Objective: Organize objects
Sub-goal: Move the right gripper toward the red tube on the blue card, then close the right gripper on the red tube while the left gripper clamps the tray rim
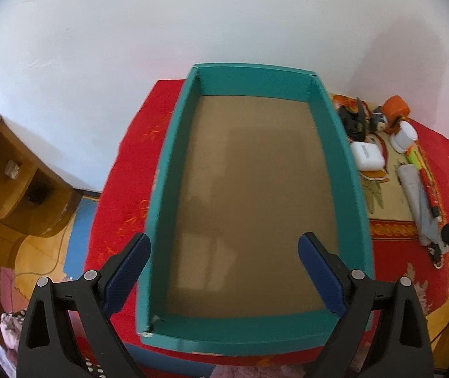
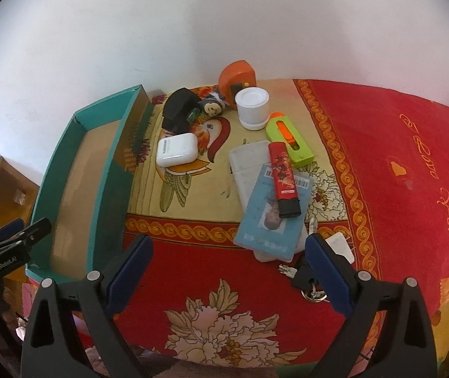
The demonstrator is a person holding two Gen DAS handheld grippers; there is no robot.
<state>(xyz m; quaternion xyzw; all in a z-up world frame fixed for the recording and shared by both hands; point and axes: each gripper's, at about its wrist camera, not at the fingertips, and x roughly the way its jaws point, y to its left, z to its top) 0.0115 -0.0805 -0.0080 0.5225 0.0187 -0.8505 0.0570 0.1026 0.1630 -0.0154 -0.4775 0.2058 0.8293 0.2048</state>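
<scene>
Teal box point(image 1: 249, 208) sits on the red patterned cloth point(image 2: 382, 163) against the white wall point(image 1: 193, 15), its brown floor bare; to its right a huddle of small things lies on the cloth's yellow panel: a white earbud case point(image 2: 176, 149) just beside the box wall, a black block point(image 2: 178, 107) behind it touching a small monkey toy point(image 2: 213, 104), an orange tape measure point(image 2: 237, 80) at the wall, a white cup point(image 2: 252, 104) in front of it, and a lime-green cutter point(image 2: 289, 140) beside that; nearer, a red and black lighter point(image 2: 284, 179) lies across a blue card holder point(image 2: 271, 211) stacked on a clear case point(image 2: 246, 163), with keys point(image 2: 303, 277) and a white plug point(image 2: 341, 245) at its near end; the left gripper point(image 1: 224, 271) hovers over the box's near end, fingers spread wide and holding nothing, one either side of the left wall; the right gripper point(image 2: 229, 271) hangs above the cloth before the card holder, likewise wide apart and empty; a wooden shelf point(image 1: 10, 170) stands off to the left.
</scene>
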